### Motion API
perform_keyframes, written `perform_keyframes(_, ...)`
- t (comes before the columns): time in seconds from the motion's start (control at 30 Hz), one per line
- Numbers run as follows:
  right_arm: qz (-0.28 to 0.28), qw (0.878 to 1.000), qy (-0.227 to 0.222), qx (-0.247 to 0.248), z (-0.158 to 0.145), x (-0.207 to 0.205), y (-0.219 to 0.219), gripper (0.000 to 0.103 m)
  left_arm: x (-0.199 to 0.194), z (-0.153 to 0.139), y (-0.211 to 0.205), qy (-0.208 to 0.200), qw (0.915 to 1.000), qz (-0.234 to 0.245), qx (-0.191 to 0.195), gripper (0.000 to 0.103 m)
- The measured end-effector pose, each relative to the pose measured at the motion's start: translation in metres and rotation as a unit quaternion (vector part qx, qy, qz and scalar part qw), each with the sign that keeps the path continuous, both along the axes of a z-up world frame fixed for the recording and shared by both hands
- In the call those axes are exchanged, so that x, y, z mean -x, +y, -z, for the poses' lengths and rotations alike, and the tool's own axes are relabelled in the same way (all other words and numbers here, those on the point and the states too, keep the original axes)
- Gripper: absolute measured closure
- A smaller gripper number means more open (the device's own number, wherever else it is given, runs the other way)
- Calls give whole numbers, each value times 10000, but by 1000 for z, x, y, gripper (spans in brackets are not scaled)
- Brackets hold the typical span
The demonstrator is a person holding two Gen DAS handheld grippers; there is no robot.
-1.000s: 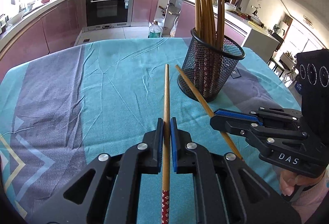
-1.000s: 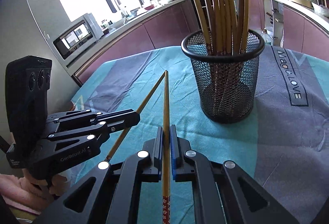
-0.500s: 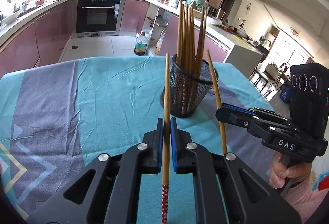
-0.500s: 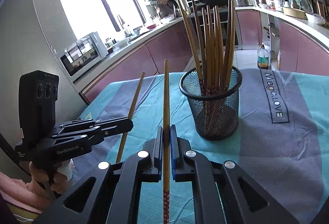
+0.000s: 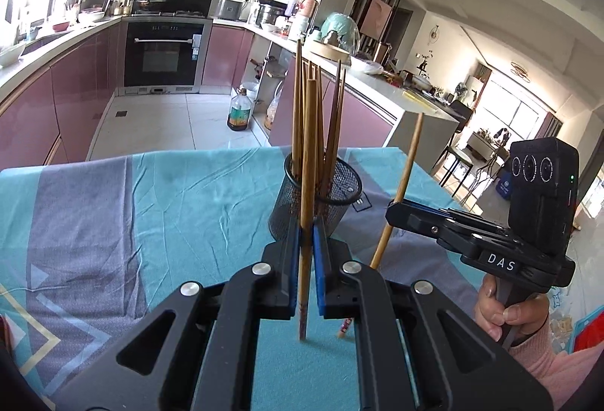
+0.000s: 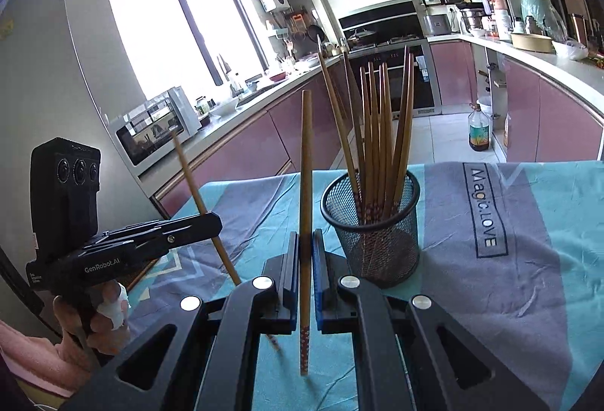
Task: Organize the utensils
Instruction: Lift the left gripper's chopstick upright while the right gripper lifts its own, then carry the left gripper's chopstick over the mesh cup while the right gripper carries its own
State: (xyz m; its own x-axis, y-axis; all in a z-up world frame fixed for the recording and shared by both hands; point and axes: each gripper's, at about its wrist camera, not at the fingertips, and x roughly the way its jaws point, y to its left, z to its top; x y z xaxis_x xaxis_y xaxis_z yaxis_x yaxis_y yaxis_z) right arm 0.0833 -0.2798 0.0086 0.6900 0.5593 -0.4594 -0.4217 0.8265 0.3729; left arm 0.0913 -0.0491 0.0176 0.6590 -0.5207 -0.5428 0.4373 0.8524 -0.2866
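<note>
A black mesh holder (image 5: 341, 190) (image 6: 381, 244) stands upright on the teal and grey tablecloth (image 5: 188, 207), with several brown chopsticks standing in it. My left gripper (image 5: 306, 222) is shut on one chopstick (image 5: 308, 154), which points up and lines up in front of the holder. My right gripper (image 6: 305, 243) is shut on a second chopstick (image 6: 305, 161), just left of the holder. Each gripper also shows in the other's view: the right gripper (image 5: 392, 211) with its chopstick (image 5: 406, 176), and the left gripper (image 6: 216, 222) with its chopstick (image 6: 188, 176). Both are held above the cloth.
A person's hands (image 5: 502, 312) (image 6: 102, 320) grip the handles at the table's near side. Beyond the table's far edge are purple kitchen cabinets (image 5: 56, 97), an oven (image 5: 162, 52) and an oil bottle (image 5: 238, 110) on the floor.
Both grippers have risen and tipped upward, each still clamped on its chopstick. The holder now sits lower and smaller in both views, and the two chopsticks stand steeper.
</note>
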Motion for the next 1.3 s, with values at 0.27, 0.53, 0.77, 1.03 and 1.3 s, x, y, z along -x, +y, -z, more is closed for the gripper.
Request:
perform_keyframes(0.27,105,9995,-281,-31,-18,-4,-12,98,0,-20,-3,-215,9997,12,73,96)
perform_keyframes(0.53,186,9984,-527,-29,-37,-10,-19,98,-6,-41,-6,-401,9991,26,135,96)
perform_keyframes(0.77,232,9970,-741,-41,-54,-18,-25,98,-13,-58,-8,-619,9980,34,150,96)
perform_keyframes(1.03,297,9953,-921,-53,-70,-30,-27,98,-14,-79,-12,-900,9958,31,166,96)
perform_keyframes(1.3,336,9941,-1034,-18,-79,-42,-27,98,-19,-90,-21,-1063,9943,-15,102,96)
